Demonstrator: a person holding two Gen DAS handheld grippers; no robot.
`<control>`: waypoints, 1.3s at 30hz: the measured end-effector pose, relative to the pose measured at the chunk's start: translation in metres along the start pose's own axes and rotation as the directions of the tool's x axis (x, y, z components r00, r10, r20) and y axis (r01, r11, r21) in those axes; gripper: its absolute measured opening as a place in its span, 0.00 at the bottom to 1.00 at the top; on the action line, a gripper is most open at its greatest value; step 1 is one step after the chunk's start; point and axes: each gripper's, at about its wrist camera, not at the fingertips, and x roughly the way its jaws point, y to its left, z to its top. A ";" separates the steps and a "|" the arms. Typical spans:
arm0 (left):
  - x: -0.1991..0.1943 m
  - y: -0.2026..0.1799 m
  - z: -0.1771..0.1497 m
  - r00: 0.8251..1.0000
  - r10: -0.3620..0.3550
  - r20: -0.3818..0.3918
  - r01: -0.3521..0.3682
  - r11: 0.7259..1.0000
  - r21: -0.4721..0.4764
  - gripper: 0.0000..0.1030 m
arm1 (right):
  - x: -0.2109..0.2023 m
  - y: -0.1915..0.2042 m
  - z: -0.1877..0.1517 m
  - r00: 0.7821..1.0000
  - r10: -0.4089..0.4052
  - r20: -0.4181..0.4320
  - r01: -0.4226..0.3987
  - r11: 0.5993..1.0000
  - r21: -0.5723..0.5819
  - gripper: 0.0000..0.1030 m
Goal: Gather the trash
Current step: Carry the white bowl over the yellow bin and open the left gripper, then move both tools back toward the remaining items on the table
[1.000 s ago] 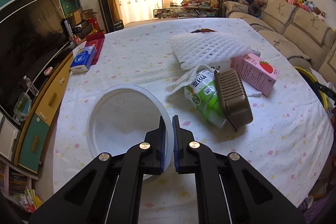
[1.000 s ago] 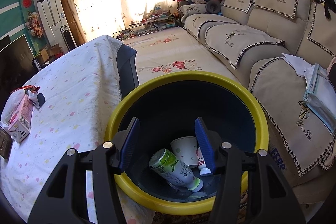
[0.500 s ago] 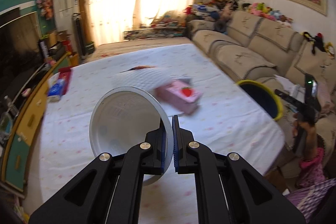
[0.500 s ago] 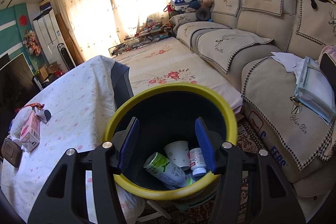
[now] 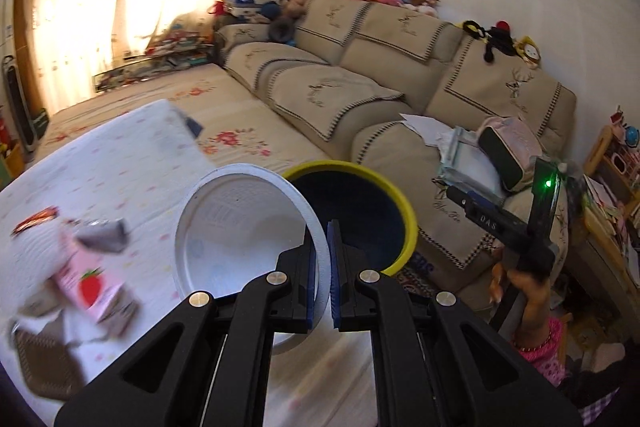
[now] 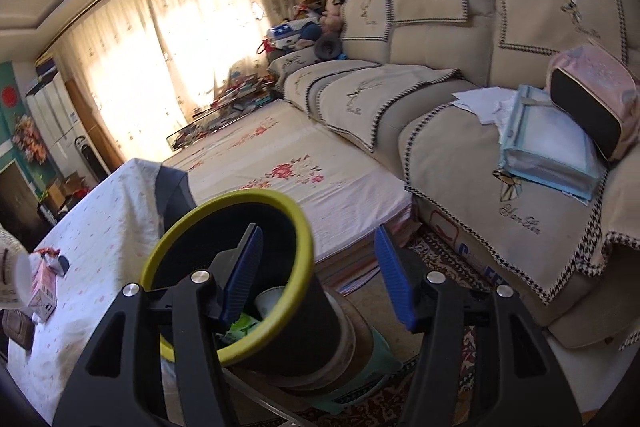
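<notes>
My left gripper (image 5: 322, 231) is shut on the rim of a white plastic bowl (image 5: 240, 239), held up over the table edge, just left of the yellow-rimmed black bin (image 5: 400, 203). In the right wrist view the bin (image 6: 296, 267) stands on a stool beside the table. A green bottle (image 6: 240, 327) and a white cup (image 6: 270, 301) lie inside it. My right gripper (image 6: 318, 231) is open with nothing between its fingers; its left finger hangs over the bin, its right finger outside the rim.
On the dotted tablecloth (image 5: 120, 163) lie a pink strawberry carton (image 5: 88, 283), a white foam net (image 5: 24, 259) and a brown tray (image 5: 44, 367). A beige sofa (image 5: 360, 87) with a bag and papers runs behind the bin. A person's hand (image 5: 524, 291) shows at right.
The left gripper lifted the white bowl off the table and swung it right, up to the bin. The right gripper drew back and to the right of the bin, its fingers slightly wider.
</notes>
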 end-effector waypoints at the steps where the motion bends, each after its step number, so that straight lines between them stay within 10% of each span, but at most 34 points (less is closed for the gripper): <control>1: 0.013 -0.006 0.007 1.000 -0.020 -0.008 0.020 1.000 0.003 0.06 | 0.000 -0.005 0.000 1.000 -0.004 -0.001 0.004 1.000 0.008 0.54; 15: 0.167 -0.048 0.043 0.982 -0.074 -0.176 0.080 0.997 0.025 0.07 | 0.012 -0.021 -0.004 0.999 0.005 -0.044 -0.004 0.999 0.032 0.55; 19: 0.187 -0.043 0.047 0.983 -0.035 -0.179 0.038 0.999 0.011 0.53 | 0.015 -0.014 -0.006 0.998 0.017 -0.055 -0.015 0.999 0.028 0.56; 21: 0.187 -0.039 0.050 0.987 -0.013 -0.159 0.013 1.000 0.001 0.55 | 0.014 -0.010 -0.006 0.998 0.023 -0.055 -0.022 0.999 0.023 0.56; 31: 0.074 -0.002 0.035 0.999 0.035 0.029 -0.032 0.996 -0.085 0.69 | 0.010 0.014 -0.009 0.997 0.053 -0.063 -0.054 0.998 -0.016 0.57; 39: -0.050 0.059 -0.012 0.972 0.150 0.178 -0.092 0.950 -0.298 0.86 | 0.009 0.048 -0.016 0.991 0.099 -0.087 -0.106 0.991 -0.081 0.59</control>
